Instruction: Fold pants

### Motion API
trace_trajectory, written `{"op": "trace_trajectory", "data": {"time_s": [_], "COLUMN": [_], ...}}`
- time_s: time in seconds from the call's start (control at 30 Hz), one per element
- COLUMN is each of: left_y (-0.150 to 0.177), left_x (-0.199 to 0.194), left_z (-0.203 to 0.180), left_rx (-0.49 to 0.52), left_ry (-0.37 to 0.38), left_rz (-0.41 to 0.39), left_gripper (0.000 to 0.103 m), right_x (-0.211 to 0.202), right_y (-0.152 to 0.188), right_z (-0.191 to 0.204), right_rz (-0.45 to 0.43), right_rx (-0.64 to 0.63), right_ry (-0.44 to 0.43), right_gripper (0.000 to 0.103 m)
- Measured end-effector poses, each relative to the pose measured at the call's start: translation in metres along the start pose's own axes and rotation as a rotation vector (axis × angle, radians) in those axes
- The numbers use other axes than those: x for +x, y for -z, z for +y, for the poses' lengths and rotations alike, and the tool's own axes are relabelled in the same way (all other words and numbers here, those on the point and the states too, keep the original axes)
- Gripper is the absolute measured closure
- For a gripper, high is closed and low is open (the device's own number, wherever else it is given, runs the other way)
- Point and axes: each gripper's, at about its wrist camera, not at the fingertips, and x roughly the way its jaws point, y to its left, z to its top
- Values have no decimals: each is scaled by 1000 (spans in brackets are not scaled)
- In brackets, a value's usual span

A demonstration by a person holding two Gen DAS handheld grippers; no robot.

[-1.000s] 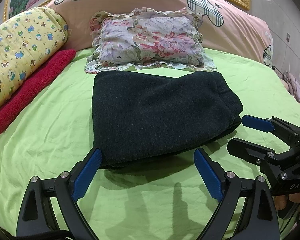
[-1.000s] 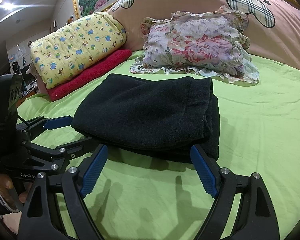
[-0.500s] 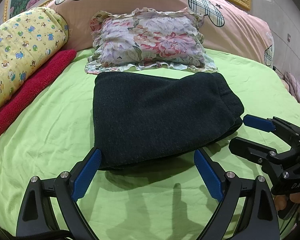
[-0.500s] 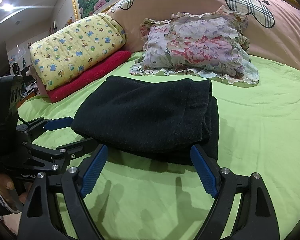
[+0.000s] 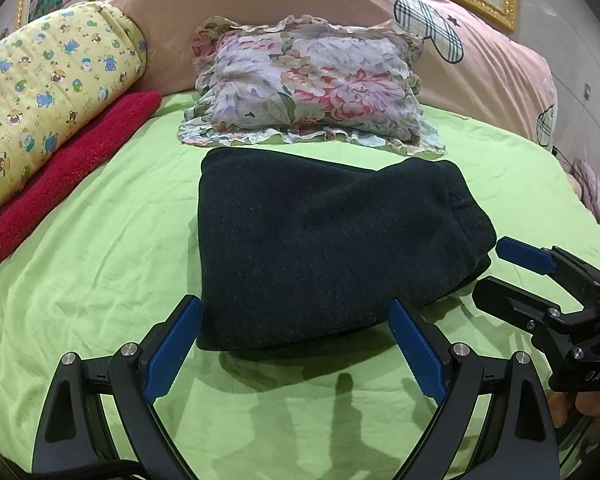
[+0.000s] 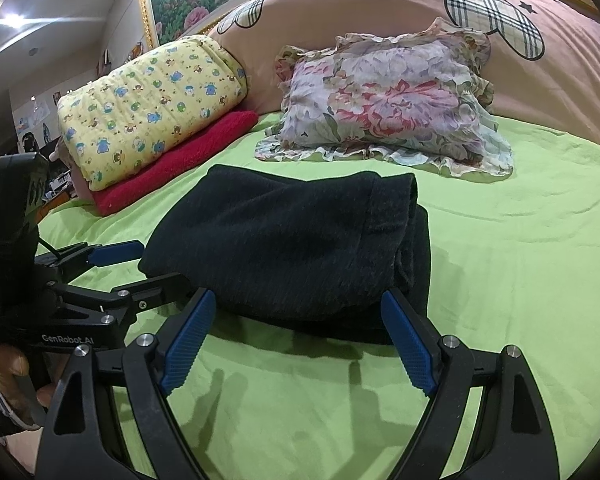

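The dark pants [image 5: 320,244] lie folded in a thick rectangle on the green bed sheet [image 5: 100,248]; they also show in the right wrist view [image 6: 292,248]. My left gripper [image 5: 296,312] is open and empty, its blue pads just short of the near edge of the pants. My right gripper [image 6: 298,308] is open and empty at the near right corner of the pants. Each gripper shows in the other's view: the right one [image 5: 496,272] at the pants' right edge, the left one [image 6: 156,264] at their left edge.
A floral frilled pillow [image 5: 308,88] lies just behind the pants. A yellow printed quilt roll [image 5: 48,92] rests on a red folded towel [image 5: 68,176] at the left. A pink headboard cushion [image 5: 480,52] runs along the back.
Both grippers have drawn back slightly from the pants and stay open. The pants have not moved.
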Motion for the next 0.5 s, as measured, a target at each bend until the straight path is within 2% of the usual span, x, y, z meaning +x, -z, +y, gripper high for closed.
{"op": "trace_trajectory", "data": {"time_s": [0.5], "left_y": [-3], "left_x": [-4], "left_z": [2], "left_rx": [-10], "left_ry": [-2], "left_rz": [0], "left_gripper": [9], "right_x": [0], "right_y": [-2], "right_z": [-1], "right_rz": [-2], "right_rx": [6], "right_ry": [-3], "right_gripper": [18]}}
